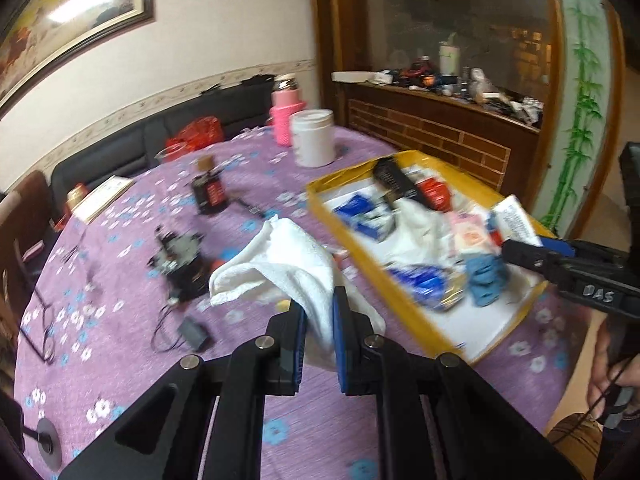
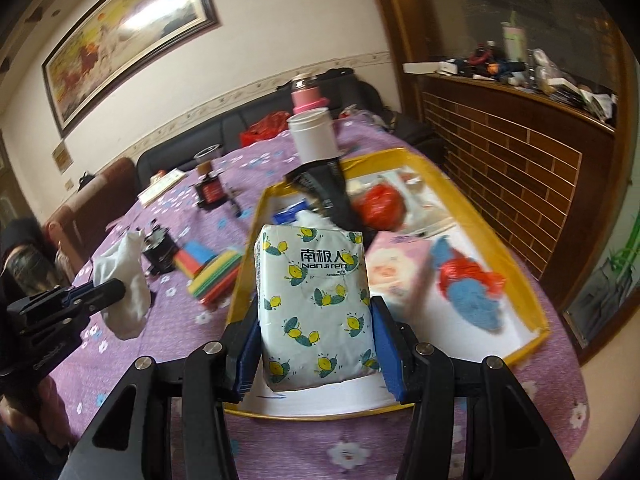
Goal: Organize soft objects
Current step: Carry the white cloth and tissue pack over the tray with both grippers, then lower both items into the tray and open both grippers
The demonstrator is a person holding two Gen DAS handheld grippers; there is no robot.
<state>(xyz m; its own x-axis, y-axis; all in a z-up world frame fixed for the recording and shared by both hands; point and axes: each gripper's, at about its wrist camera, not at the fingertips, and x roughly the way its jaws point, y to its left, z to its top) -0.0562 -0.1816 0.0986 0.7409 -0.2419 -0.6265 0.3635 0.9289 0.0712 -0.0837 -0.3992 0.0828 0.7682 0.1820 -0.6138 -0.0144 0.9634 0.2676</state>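
Observation:
My left gripper (image 1: 320, 312) is shut on a white cloth (image 1: 280, 260) and holds it above the purple tablecloth, left of the yellow-rimmed tray (image 1: 416, 320). The cloth also shows hanging from that gripper in the right wrist view (image 2: 128, 288). My right gripper (image 2: 316, 320) is shut on a tissue pack with a lemon print (image 2: 316, 300), held over the near end of the tray (image 2: 532, 300). It shows in the left wrist view (image 1: 520, 254) with the pack (image 1: 514, 220) over the tray's right side. The tray holds a blue cloth (image 2: 472, 300), a pink tissue pack (image 2: 394, 272), red bags and blue packets.
On the table stand a white jar (image 1: 313, 138) and a pink flask (image 1: 285, 108). Small black devices (image 1: 178, 260), a cable, glasses (image 1: 40, 328) and a booklet lie at the left. Coloured sponges (image 2: 212, 268) lie beside the tray. A cluttered wooden sideboard (image 1: 440, 120) stands behind.

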